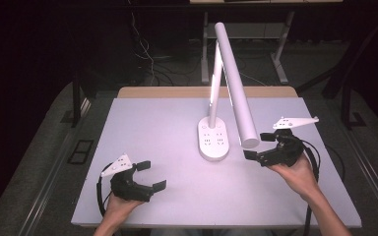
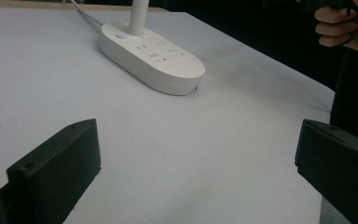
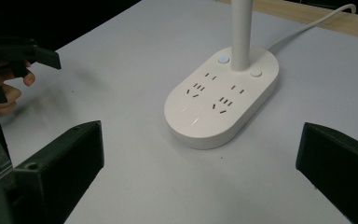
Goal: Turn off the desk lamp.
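Note:
A white desk lamp stands mid-table on an oval base that has several sockets and two buttons; the same base lies ahead of each gripper. Its lit tube head slants down over the base toward the right. My left gripper is open near the front left of the table, well short of the base. My right gripper is open just right of the base, under the tube's lower end. Nothing sits between either pair of jaws.
The table top is a pale sheet over a wooden board. The lamp's white cord runs off the far edge. Behind the table are dark floor, cables and desk legs.

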Action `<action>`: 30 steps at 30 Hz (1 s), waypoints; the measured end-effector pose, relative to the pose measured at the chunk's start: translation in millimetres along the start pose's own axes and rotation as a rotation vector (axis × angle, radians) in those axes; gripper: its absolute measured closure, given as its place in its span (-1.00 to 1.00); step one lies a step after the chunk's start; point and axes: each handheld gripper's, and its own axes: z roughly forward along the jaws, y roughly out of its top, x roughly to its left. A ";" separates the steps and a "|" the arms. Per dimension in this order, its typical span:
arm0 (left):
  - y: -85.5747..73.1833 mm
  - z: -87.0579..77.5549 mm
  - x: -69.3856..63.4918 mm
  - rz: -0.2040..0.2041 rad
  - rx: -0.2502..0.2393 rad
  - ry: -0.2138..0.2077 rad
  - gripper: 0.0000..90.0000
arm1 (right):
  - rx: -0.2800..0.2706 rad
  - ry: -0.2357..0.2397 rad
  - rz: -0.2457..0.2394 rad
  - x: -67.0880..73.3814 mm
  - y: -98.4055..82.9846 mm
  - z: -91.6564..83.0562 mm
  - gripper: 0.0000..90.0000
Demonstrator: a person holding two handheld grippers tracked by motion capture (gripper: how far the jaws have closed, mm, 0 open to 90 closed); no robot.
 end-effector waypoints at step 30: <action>0.0 -0.3 -1.6 -0.003 -0.004 -0.006 -1.00 | 0.020 0.000 0.026 -26.5 54.1 48.7 -0.98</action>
